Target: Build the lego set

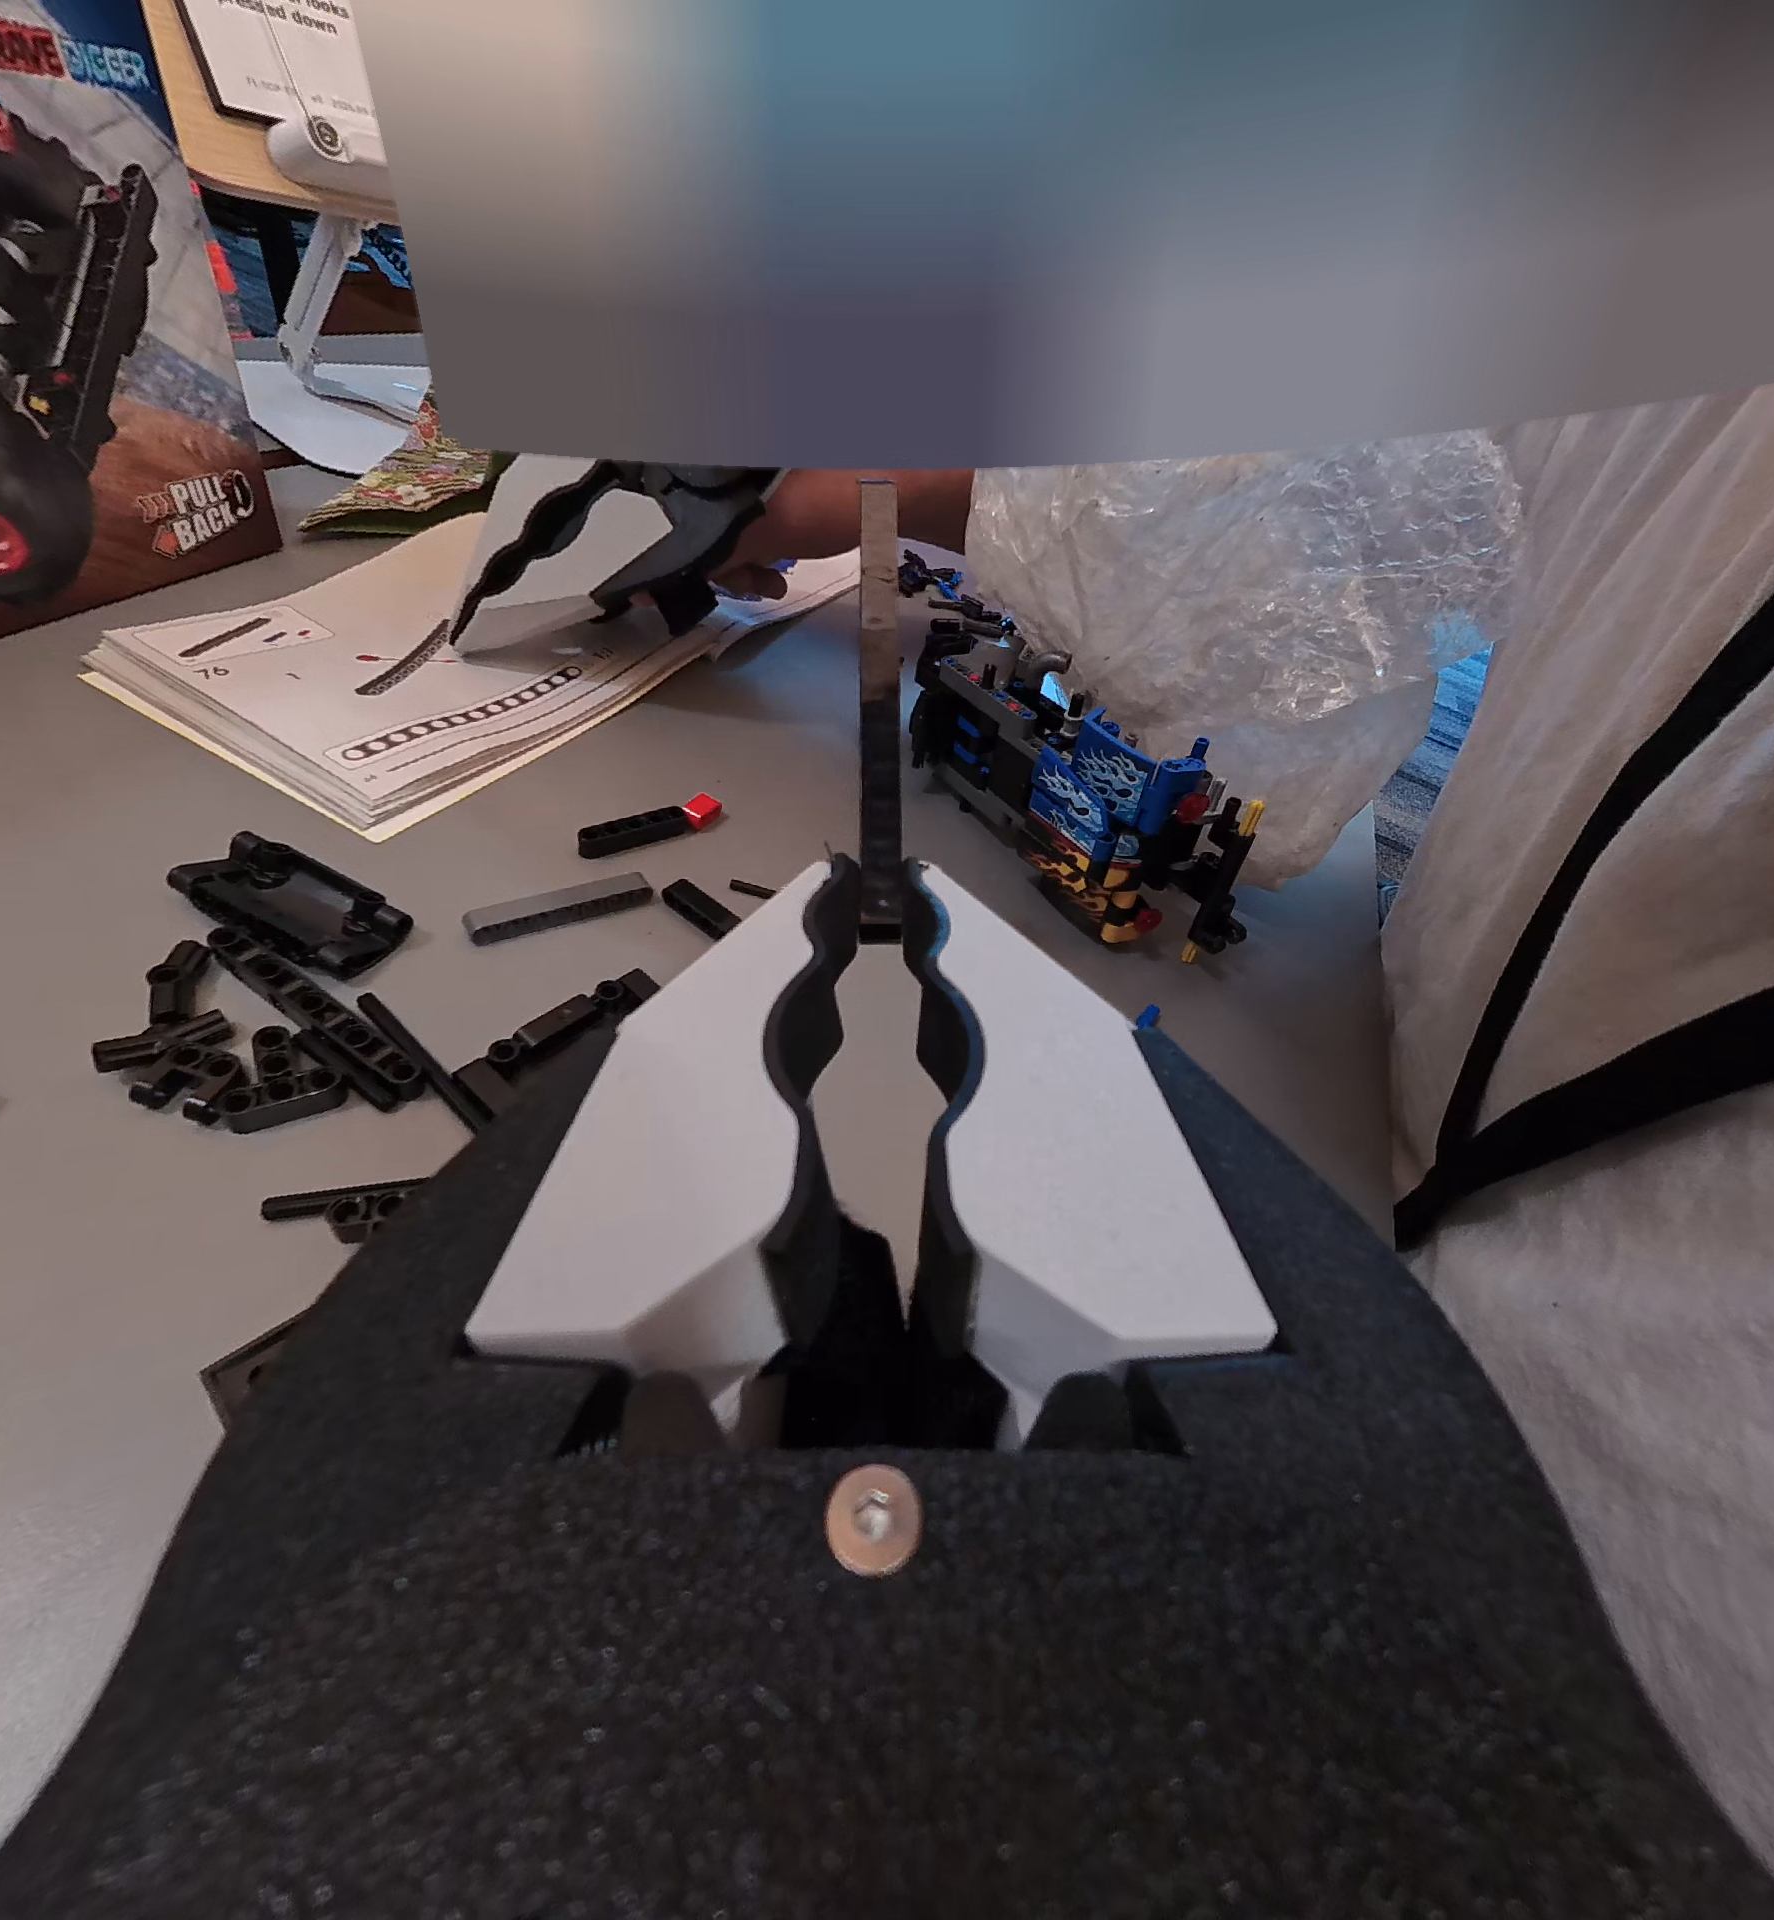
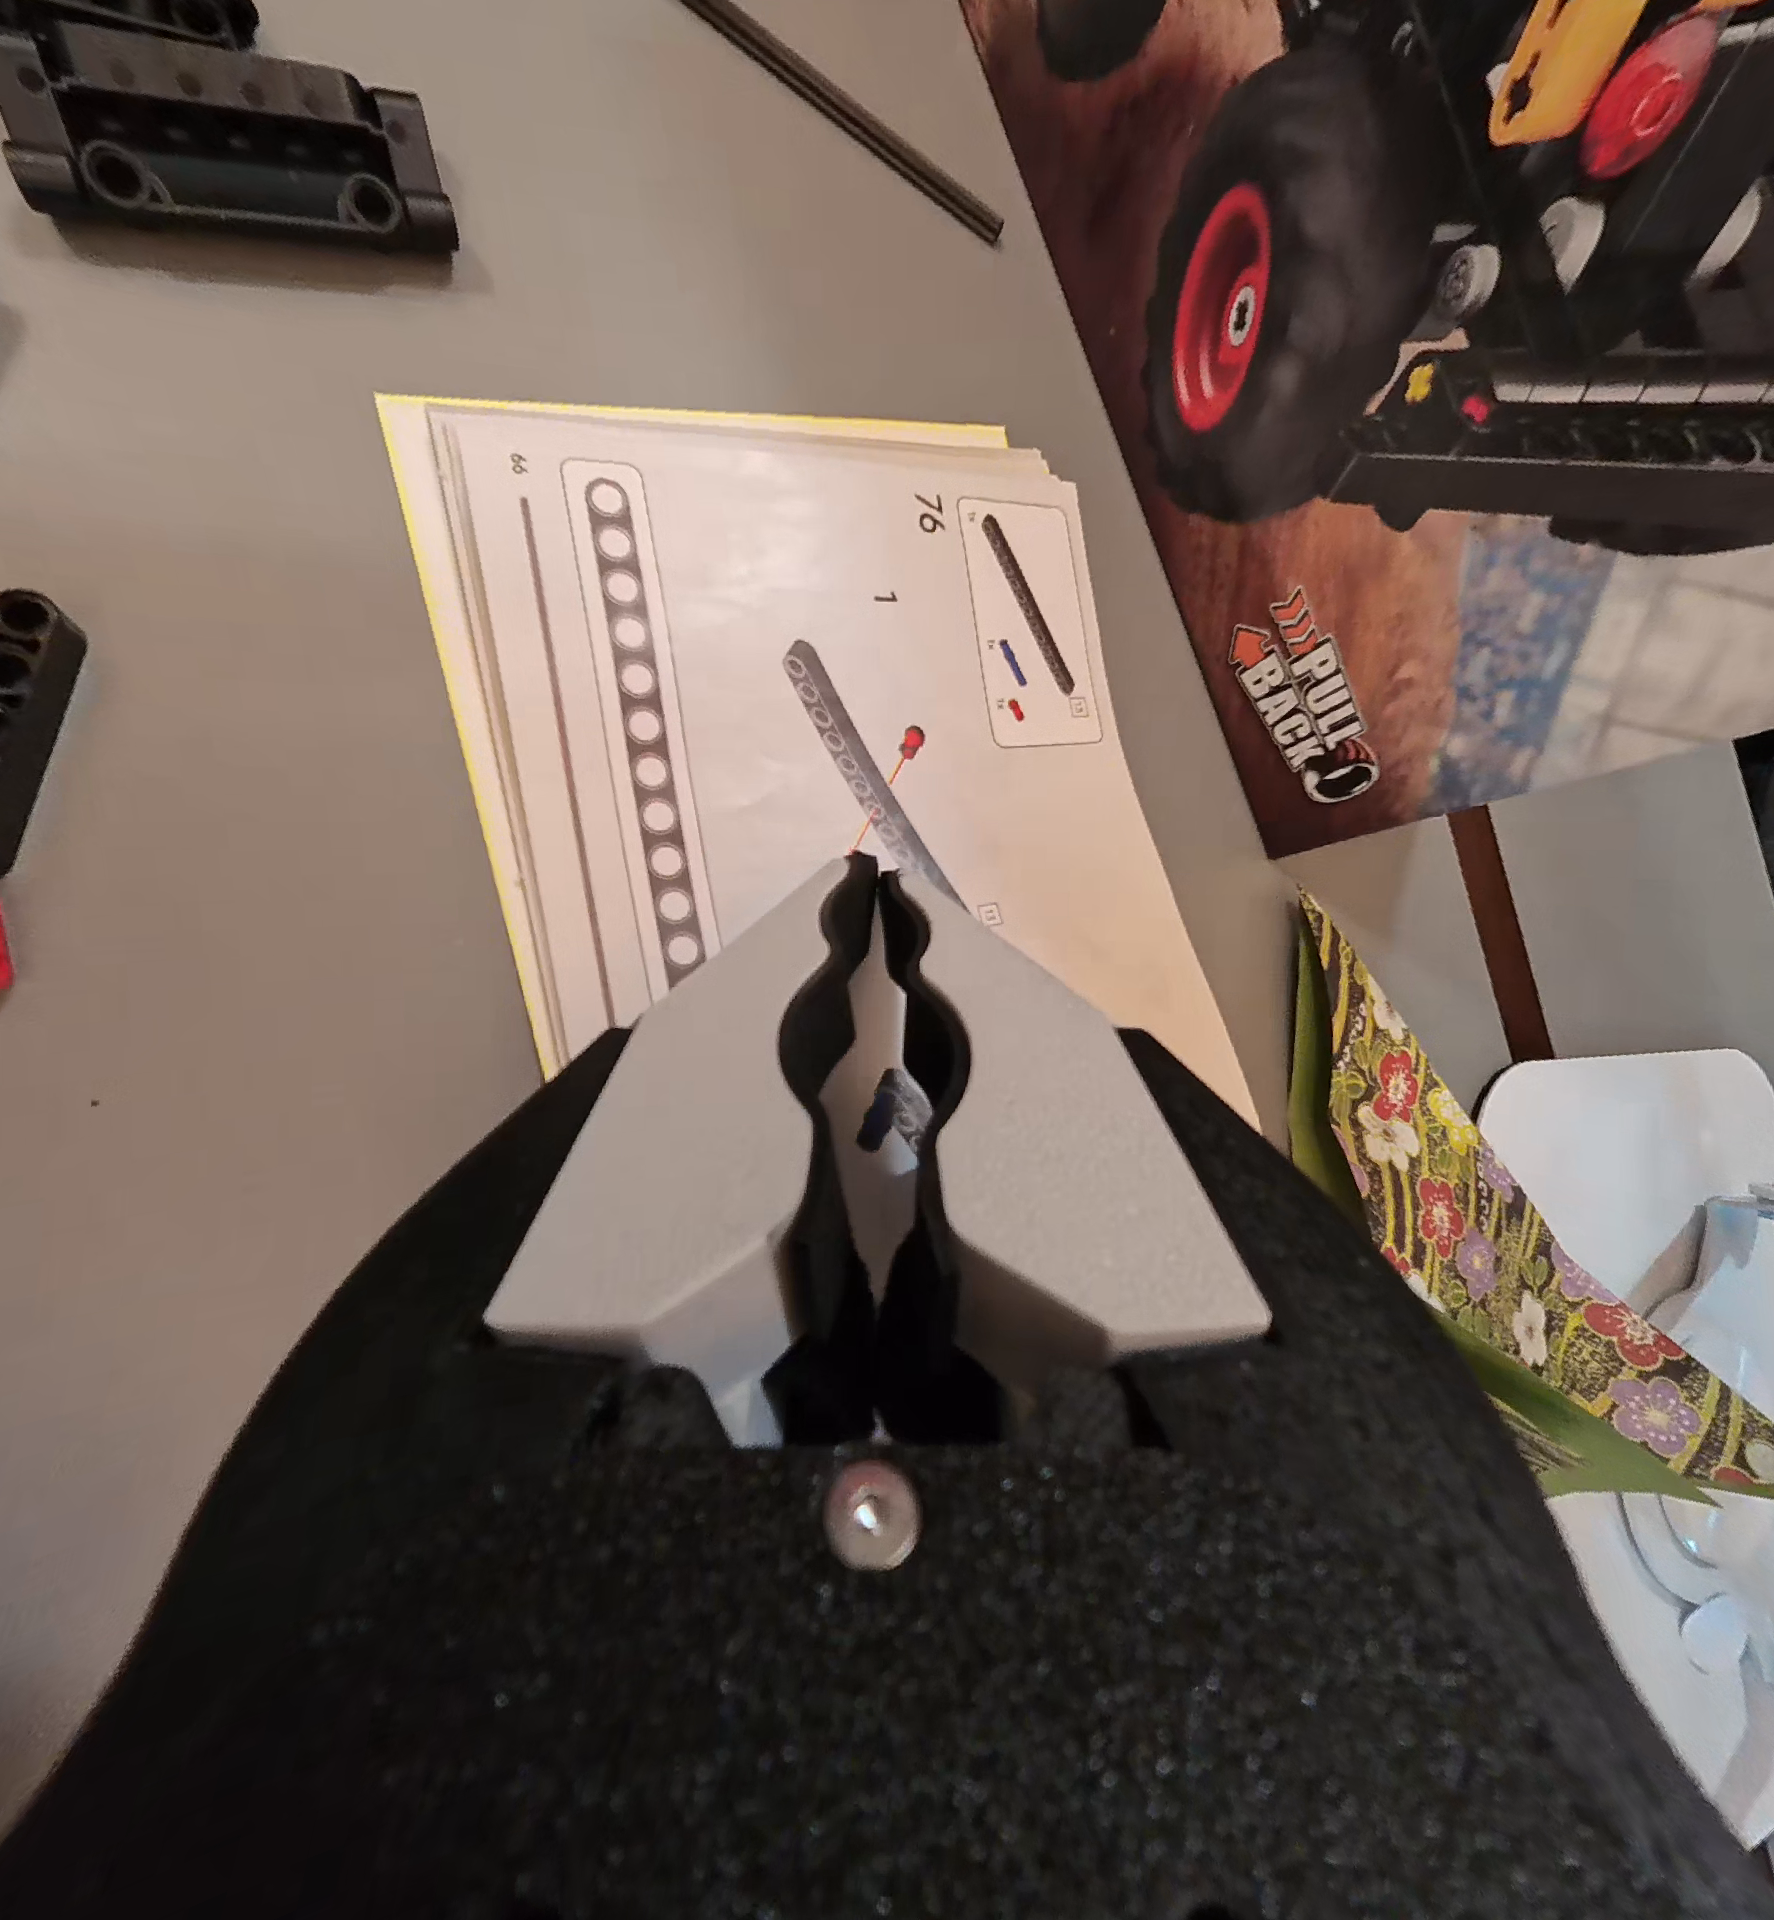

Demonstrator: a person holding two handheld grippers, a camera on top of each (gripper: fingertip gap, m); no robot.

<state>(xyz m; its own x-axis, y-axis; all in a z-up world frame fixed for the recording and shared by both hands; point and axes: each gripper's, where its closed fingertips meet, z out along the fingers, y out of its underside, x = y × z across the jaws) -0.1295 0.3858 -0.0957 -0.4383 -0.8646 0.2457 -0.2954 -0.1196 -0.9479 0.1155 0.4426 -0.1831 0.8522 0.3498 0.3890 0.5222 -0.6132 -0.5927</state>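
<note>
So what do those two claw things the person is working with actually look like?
Both look alike. The left gripper and the right gripper each have a wide black body with a rough, speckled surface and one silver screw in the middle. Two light grey wedge-shaped fingers taper to a point, and their inner edges carry wavy black pads. No cables show. The person wears a whitish garment with black trim.

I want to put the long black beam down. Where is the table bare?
Bare grey table lies between the booklet and the loose black parts, and also left of the booklet in the right wrist view. It is crowded around the half-built truck and plastic bag.
</note>
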